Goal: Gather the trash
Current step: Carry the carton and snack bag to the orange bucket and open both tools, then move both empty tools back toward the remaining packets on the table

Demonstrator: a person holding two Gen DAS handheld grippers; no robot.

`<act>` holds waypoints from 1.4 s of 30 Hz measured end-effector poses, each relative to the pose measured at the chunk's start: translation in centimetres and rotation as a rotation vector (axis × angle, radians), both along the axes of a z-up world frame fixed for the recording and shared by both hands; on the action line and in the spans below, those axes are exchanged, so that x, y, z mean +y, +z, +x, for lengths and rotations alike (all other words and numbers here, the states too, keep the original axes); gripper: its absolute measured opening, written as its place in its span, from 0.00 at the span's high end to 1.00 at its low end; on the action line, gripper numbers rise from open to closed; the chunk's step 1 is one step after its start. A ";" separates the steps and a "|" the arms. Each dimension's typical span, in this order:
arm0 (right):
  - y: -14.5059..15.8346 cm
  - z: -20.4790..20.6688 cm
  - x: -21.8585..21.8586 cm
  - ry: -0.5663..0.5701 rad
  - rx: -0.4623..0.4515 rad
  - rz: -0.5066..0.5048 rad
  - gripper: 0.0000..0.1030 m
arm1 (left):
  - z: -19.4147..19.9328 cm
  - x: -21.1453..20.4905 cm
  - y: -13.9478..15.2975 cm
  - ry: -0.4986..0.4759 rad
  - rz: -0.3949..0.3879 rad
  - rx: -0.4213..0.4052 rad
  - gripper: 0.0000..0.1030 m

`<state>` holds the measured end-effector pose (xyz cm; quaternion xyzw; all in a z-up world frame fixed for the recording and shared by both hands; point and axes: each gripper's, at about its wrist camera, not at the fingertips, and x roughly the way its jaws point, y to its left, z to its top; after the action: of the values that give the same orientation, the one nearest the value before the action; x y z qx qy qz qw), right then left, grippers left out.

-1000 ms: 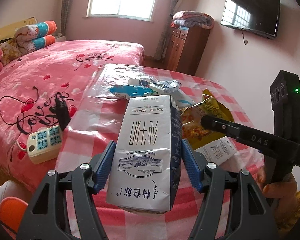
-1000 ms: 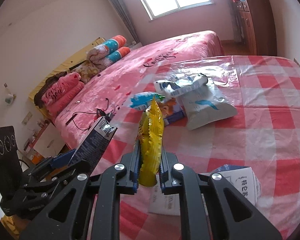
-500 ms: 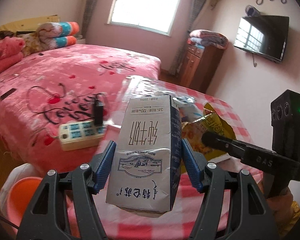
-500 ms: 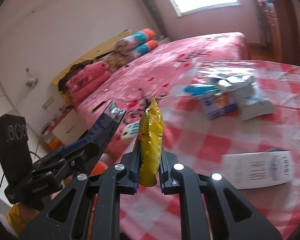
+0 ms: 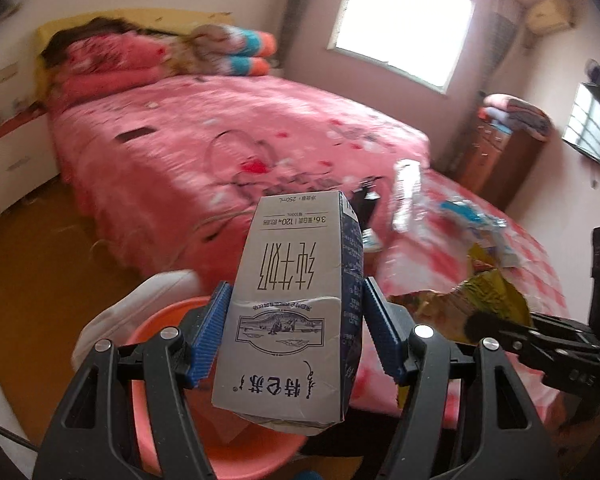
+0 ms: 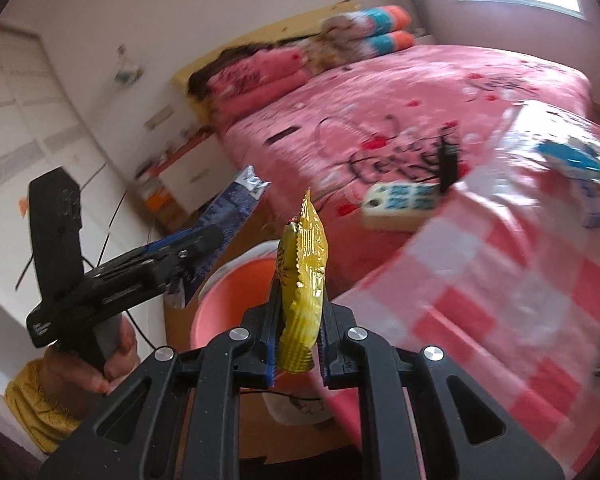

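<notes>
Carton (image 5: 296, 312), wrapper (image 6: 302, 280) above bin (image 6: 236, 300)

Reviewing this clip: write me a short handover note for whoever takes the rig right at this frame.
Left gripper: shut on the milk carton, above the pink bin.
Right gripper: shut on the yellow snack bag, also near the pink bin.
Done: both pieces are lifted off the checked table; neither is dropped yet.
Left: release both into the bin, then go back for the wrappers and small carton on the table. The power strip on the bed is probably not trash.
</notes>
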<state>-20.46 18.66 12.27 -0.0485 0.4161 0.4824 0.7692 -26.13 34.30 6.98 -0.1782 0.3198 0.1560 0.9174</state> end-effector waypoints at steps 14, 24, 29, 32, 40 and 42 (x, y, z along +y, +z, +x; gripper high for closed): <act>-5.5 -2.9 7.1 0.109 0.012 -0.132 0.43 | -2.3 5.1 -7.4 0.164 -0.065 0.159 0.34; -4.0 -1.2 0.9 -0.088 -0.037 -0.066 0.13 | -1.5 4.2 -7.3 0.152 -0.029 0.151 0.25; -4.0 -0.4 -1.6 -0.174 -0.020 -0.047 0.11 | -0.9 2.6 -6.4 0.098 -0.019 0.125 0.23; -4.0 -0.1 -2.8 -0.209 -0.015 -0.039 0.11 | -0.6 1.8 -6.1 0.062 -0.023 0.115 0.23; -3.3 0.3 -5.7 -0.295 -0.018 0.012 0.11 | 0.5 -0.9 -4.3 -0.036 -0.007 0.071 0.23; -3.2 0.3 -6.3 -0.312 -0.023 0.020 0.11 | 0.8 -1.8 -3.8 -0.058 0.005 0.067 0.23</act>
<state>-20.11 12.32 9.09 0.0192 0.4050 0.3606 0.8400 -25.30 32.50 3.16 -0.1613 0.3551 0.1358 0.9107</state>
